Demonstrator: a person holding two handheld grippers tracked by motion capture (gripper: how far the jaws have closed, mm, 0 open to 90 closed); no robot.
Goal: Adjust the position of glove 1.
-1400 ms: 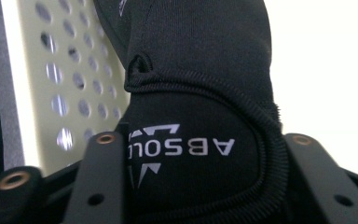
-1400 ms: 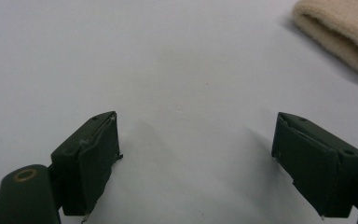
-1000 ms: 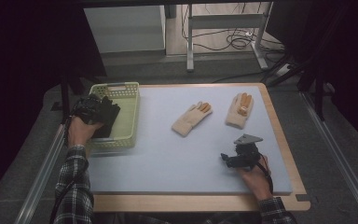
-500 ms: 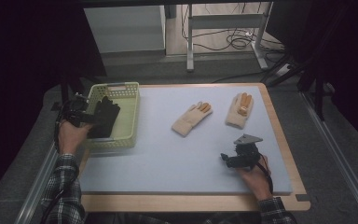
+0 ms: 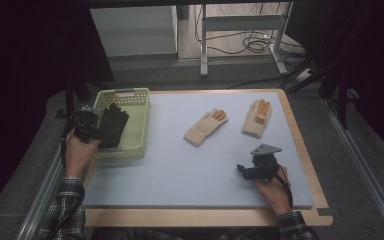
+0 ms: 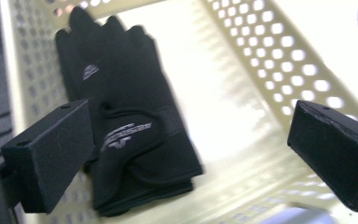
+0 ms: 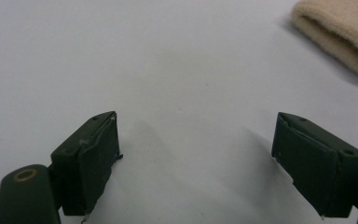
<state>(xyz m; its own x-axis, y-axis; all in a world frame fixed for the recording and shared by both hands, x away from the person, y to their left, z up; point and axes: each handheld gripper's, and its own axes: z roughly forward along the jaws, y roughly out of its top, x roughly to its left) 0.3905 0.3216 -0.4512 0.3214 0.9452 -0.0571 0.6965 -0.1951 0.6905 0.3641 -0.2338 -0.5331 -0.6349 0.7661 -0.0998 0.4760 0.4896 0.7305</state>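
At the left edge of the tabletop (image 5: pixel 180 170) stands the yellow basket (image 5: pixel 139 131), and the black gloves (image 5: pixel 113 125) lie inside it, along its left wall. The left gripper (image 5: pixel 87 127) sits at the basket's left rim; its fingers (image 6: pixel 51 154) have just been opening and now stand wide apart with nothing pressed between them, the gloves resting free on the basket floor beyond. Compared with a second ago, the gripper has backed off toward the basket's left side while the gloves stay put, so the drop into the basket looks complete. Further right, toward the far edge, a beige glove (image 5: pixel 205 127) lies flat in the middle of the tabletop, and a second beige glove (image 5: pixel 257 118) lies just right of it, both well apart from the basket. Near the right front corner the right gripper (image 5: pixel 255 170) rests low over bare tabletop, fingers apart and empty. The beige pair is probably next to be collected.
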